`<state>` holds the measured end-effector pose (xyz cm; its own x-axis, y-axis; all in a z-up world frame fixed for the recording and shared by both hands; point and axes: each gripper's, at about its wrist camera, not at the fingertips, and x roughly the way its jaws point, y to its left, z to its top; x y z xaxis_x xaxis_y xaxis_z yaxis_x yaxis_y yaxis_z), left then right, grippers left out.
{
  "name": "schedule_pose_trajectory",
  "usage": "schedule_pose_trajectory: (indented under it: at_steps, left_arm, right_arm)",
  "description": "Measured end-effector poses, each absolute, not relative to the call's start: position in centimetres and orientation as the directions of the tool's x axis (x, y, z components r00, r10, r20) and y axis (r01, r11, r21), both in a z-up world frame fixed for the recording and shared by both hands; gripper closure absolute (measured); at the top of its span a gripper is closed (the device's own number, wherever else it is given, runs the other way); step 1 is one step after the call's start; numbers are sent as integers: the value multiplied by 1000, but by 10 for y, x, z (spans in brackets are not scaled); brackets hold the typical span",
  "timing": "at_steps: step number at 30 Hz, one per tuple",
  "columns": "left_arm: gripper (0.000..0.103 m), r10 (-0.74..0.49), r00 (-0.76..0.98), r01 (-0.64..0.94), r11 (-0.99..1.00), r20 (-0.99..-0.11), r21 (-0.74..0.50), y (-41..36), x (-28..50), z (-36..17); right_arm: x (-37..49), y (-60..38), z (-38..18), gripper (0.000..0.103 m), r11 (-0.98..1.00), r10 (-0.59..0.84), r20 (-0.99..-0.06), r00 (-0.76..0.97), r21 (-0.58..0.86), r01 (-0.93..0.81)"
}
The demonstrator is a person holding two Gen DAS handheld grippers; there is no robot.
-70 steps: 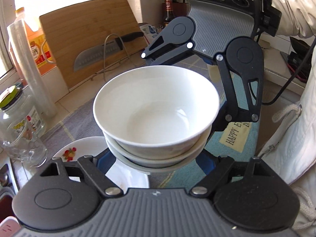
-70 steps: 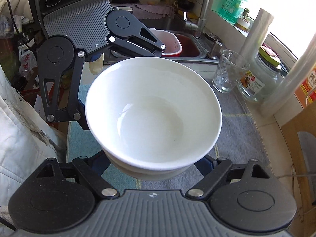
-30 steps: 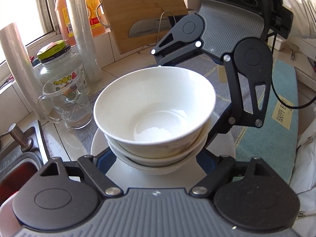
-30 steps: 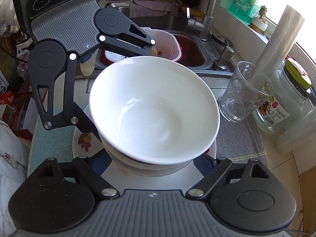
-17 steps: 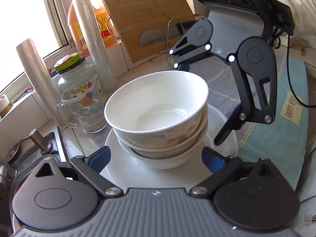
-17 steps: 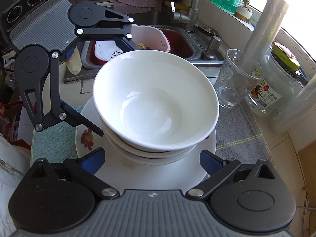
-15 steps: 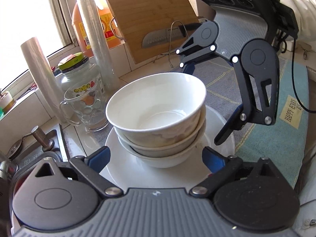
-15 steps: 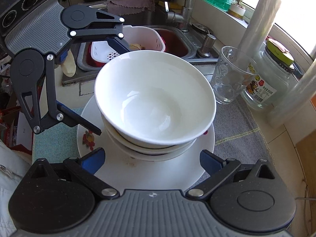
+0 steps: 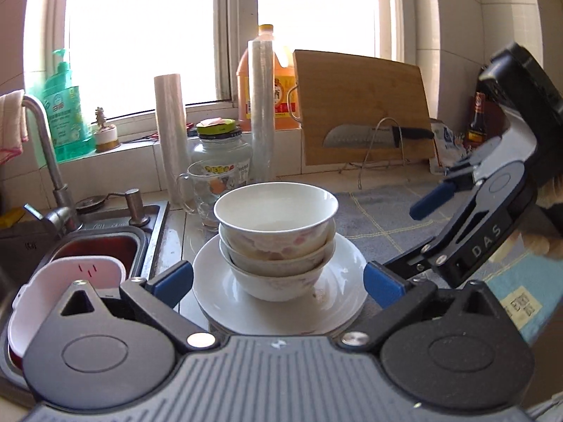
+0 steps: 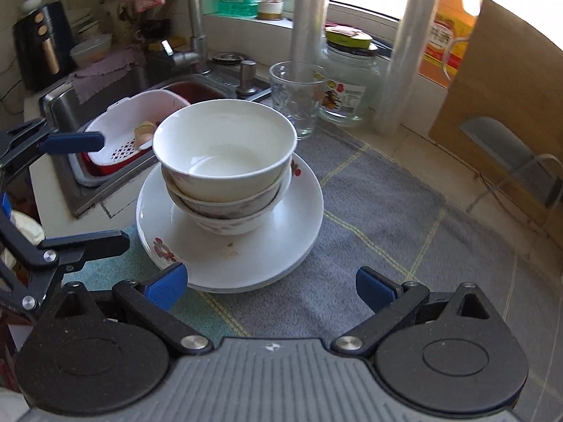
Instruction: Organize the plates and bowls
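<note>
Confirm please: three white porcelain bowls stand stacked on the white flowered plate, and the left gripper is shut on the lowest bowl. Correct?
Not quite. The three white porcelain bowls do stand on the white flowered plate, but the left gripper is open and touches nothing; the left wrist view shows it.

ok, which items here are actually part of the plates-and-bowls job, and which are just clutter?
Job items:
- stacked bowls, three nested
- plates under them
- left tool, open
- right tool, open

Clutter:
- glass mug
- jar
- two film rolls
- cutting board and knife
- oil jug
- sink basket
</note>
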<state>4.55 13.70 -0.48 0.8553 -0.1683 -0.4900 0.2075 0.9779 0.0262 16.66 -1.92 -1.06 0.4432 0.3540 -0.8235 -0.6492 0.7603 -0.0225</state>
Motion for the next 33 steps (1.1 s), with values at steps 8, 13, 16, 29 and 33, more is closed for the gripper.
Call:
schedule_pose_trajectory:
  at_steps: [8,13,16,29,33]
  left_arm:
    - [1,47,816,-61,998,-576,-4,105,11,22]
    - [1,116,760,-162,987,-640,-13,91,-2,41]
    - [1,118,758,-164,986,-641,-12,83,-11,51]
    - [1,141,763,-182,983,-631,-1,74,-19,64]
    - [1,143,763,-184,983,-631,1,74,-19,64]
  right_arm:
    - [114,-51,10,0,892,237,-775,586,-65,-447]
    - [89,-62,36,0,902,232,-739,632,-79,-424]
    - [77,-67,47,0,907,237,-720,652,-76,-414]
    - [59,-76,60,0,920,255,-691,676,-41,-390]
    - [59,-76,61,0,921,257,-691,676,-37,-389]
